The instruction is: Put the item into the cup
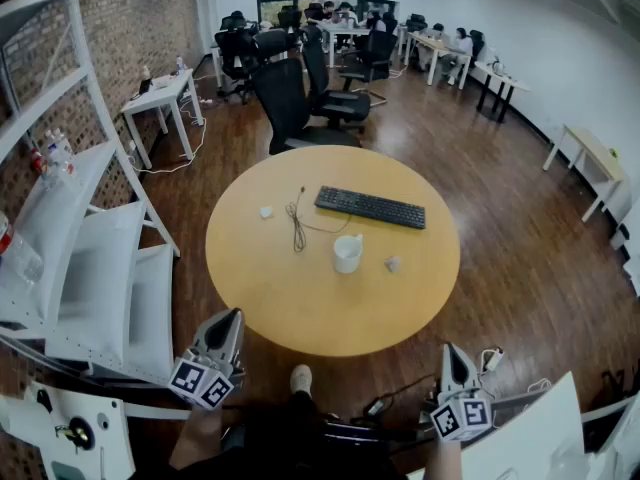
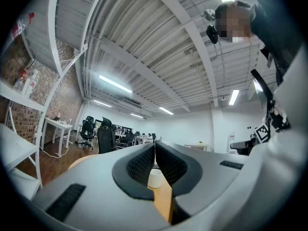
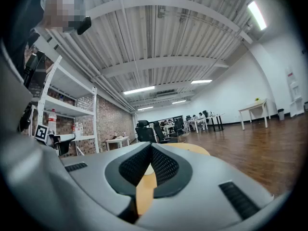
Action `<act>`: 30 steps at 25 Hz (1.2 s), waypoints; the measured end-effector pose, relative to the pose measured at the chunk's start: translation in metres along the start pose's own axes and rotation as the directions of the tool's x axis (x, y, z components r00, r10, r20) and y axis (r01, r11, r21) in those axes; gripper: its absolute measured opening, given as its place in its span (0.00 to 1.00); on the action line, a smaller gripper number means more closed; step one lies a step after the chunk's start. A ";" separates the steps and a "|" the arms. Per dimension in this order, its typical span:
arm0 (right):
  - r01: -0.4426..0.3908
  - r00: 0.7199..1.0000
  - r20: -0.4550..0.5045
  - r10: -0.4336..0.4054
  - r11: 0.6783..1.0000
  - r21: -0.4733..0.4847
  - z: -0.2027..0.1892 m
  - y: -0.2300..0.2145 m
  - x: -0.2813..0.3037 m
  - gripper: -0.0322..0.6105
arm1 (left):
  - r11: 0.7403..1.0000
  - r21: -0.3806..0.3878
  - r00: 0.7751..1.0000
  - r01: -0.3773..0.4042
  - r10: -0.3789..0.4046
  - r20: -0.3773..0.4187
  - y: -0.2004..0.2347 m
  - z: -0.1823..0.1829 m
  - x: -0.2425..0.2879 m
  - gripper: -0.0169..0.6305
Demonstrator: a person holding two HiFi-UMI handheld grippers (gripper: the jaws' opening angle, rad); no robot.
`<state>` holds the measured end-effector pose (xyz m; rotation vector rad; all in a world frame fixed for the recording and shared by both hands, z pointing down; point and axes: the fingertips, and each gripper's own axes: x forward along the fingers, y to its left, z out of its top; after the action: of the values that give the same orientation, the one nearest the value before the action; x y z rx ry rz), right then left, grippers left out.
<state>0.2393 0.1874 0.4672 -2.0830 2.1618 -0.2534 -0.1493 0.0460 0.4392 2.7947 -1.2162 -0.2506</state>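
Observation:
A white cup (image 1: 348,253) stands upright near the middle of the round yellow table (image 1: 270,288). A small grey item (image 1: 392,263) lies just to its right, and a small white item (image 1: 266,211) lies farther left. My left gripper (image 1: 222,338) is held off the table's near edge at the lower left, shut and empty. My right gripper (image 1: 455,368) is at the lower right, also short of the table, shut with nothing in it. In the left gripper view the closed jaws (image 2: 155,146) frame the cup (image 2: 155,178). The right gripper view shows only table top (image 3: 144,189) past the closed jaws (image 3: 150,146).
A black keyboard (image 1: 370,207) lies on the far side of the table, with a thin cable (image 1: 296,223) to its left. White shelving (image 1: 90,258) stands at the left. Black office chairs (image 1: 300,103) stand behind the table. A white board edge (image 1: 540,433) is at the lower right.

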 end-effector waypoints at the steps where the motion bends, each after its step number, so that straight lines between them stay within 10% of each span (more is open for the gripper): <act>1: 0.007 1.000 0.005 -0.007 1.000 0.004 0.001 0.000 0.004 0.06 | 1.000 -0.008 1.000 -0.002 0.002 -0.007 0.004 -0.002 0.004 0.03; 16: 0.033 0.998 -0.049 -0.033 0.999 0.000 -0.003 -0.009 0.105 0.06 | 0.996 -0.087 1.000 0.006 -0.008 -0.028 0.079 -0.023 0.097 0.03; 30: 0.066 0.997 -0.035 -0.067 0.997 -0.028 0.011 -0.008 0.213 0.06 | 0.996 0.022 0.993 0.085 -0.083 -0.083 0.142 -0.014 0.175 0.03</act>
<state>0.2412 -0.0258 0.4633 -2.1842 2.1296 -0.2729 -0.1310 -0.1789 0.4529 2.8504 -1.0938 -0.1247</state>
